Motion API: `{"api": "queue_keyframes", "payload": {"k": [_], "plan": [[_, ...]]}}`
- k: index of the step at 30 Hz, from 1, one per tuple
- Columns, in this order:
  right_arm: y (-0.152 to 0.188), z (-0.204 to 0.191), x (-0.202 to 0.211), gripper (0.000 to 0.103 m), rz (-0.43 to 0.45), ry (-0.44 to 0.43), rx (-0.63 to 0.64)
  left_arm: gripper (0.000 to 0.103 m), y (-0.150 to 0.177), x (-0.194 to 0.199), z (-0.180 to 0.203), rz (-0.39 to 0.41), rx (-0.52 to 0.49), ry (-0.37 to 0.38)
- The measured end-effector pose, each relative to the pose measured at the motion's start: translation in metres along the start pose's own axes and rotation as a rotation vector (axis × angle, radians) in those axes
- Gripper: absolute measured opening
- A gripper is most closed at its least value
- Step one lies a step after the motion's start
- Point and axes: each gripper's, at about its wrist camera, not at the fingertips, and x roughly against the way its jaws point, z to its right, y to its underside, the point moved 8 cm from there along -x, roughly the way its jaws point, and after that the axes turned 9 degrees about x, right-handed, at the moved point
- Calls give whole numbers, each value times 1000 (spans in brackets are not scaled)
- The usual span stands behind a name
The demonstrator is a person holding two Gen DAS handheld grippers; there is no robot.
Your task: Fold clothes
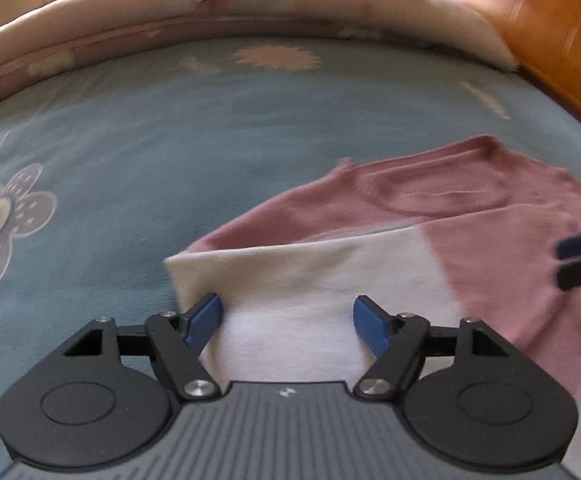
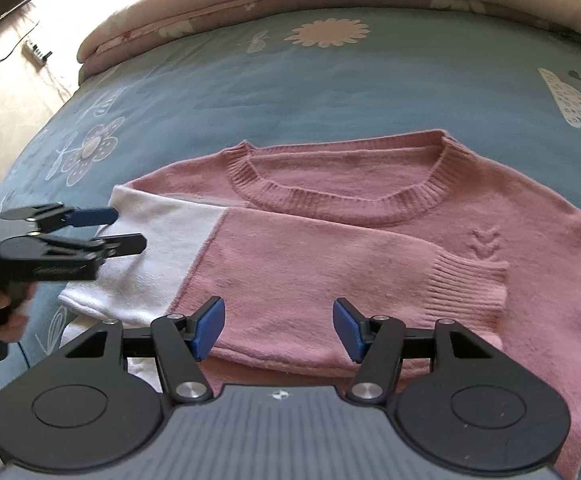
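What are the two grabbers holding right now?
Nothing. The left gripper and right gripper are both open over the pink and white sweater, not pinching it.

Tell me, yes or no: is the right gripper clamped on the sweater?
No. The right gripper is open above the pink sweater, its blue pads spread apart with nothing pinched.

The left wrist camera sits low and close over the white end of the sweater (image 1: 314,280), looking across the blue bed (image 1: 170,128) toward the pillows. The right wrist camera looks down from a bit higher, close over the pink sleeve. Both views share the sweater and the flowered bed cover. Each camera sees the other gripper at its edge.
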Motion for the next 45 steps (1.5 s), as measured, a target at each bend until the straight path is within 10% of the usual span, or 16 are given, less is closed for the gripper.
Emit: {"api": "queue_keyframes", "payload": {"k": [23, 45], "plan": [[36, 58, 40, 66, 49, 129, -144, 80, 23, 36, 93, -17, -227, 59], [88, 135, 73, 64, 53, 106, -224, 80, 64, 41, 218, -53, -225, 38]]}}
